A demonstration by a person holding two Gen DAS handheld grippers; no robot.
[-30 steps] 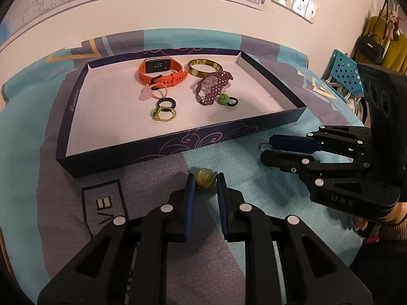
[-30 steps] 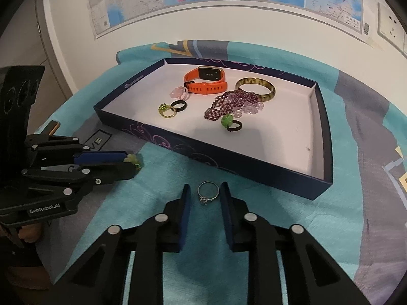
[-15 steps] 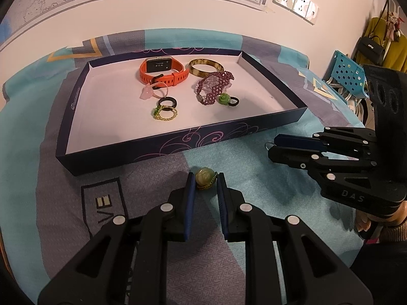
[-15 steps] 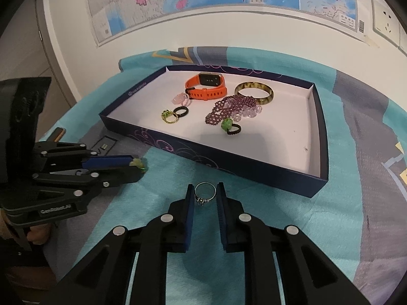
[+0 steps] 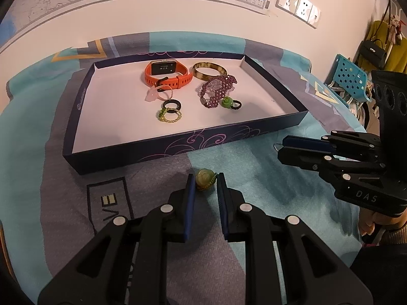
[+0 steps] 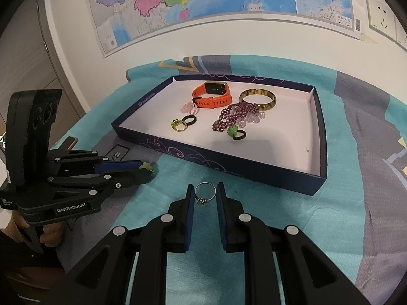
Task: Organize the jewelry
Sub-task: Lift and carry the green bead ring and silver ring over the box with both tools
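My left gripper [image 5: 205, 181] is shut on a ring with a pale green stone [image 5: 203, 178] and holds it above the cloth in front of the dark blue tray [image 5: 178, 150]. My right gripper [image 6: 205, 195] is shut on a thin silver ring [image 6: 205, 193], lifted above the cloth. The tray holds an orange watch [image 5: 166, 76], a mottled bangle [image 5: 209, 70], a purple bead bracelet [image 5: 216, 92], a green flower ring [image 5: 230, 103], a black ring [image 5: 172, 105], a green-gold ring [image 5: 170, 116] and a pink ring [image 5: 157, 94].
A teal and grey patterned cloth [image 6: 254, 228] covers the table. A wall with a map [image 6: 203, 0] stands behind the tray. A blue perforated chair [image 5: 351, 76] and hanging bags [image 5: 374, 48] are at the right. The tray's right half [image 6: 287, 137] is bare white.
Both grippers have risen and drawn back from the tray, each keeping its ring. The right gripper closed more tightly on the silver ring.
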